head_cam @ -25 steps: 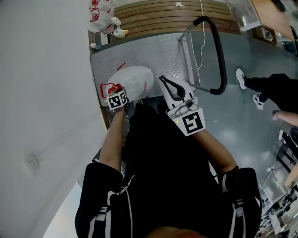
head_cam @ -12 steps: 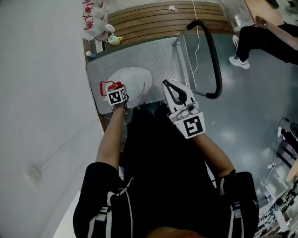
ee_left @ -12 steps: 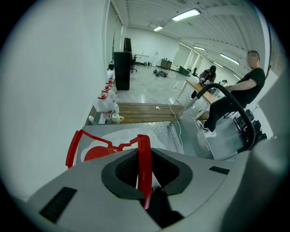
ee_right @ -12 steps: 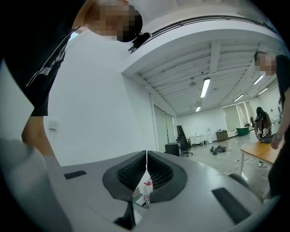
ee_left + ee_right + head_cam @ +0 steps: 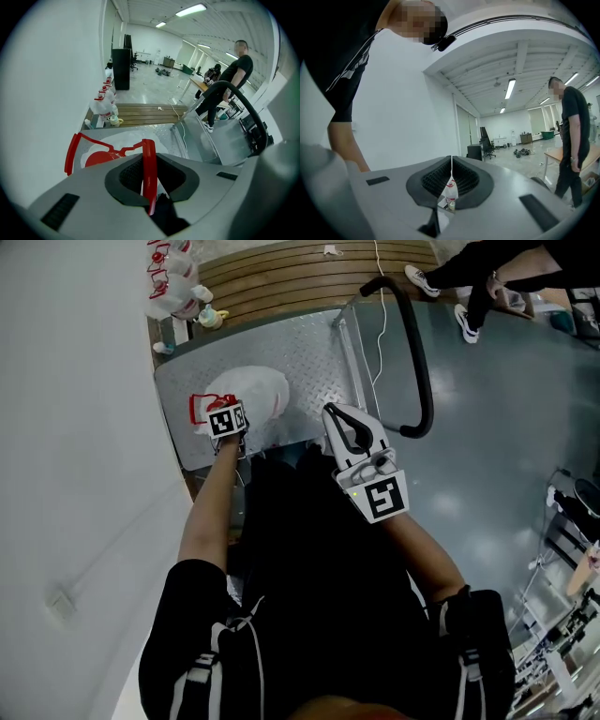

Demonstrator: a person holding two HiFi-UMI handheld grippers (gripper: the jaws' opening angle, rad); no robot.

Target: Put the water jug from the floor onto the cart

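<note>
The water jug (image 5: 258,393), white with a red cap (image 5: 100,159) and a red handle (image 5: 149,174), is over the near left part of the cart's metal deck (image 5: 314,351). I cannot tell whether it rests on the deck. My left gripper (image 5: 219,420) points steeply down and is shut on the red handle, which runs between its pads in the left gripper view. My right gripper (image 5: 332,412) is level beside the jug, at the deck's near edge. Its jaws are shut with nothing in them (image 5: 451,159).
The cart's black push handle (image 5: 413,352) rises at the right of the deck. Behind the cart lie a wooden pallet (image 5: 300,273) and several more jugs (image 5: 169,282) by the white wall. A person's legs and shoes (image 5: 466,296) stand at the back right.
My left gripper has carried the jug a little further over the deck and lower. The right gripper shifted slightly with it. The bystander's feet moved toward the back of the cart.
</note>
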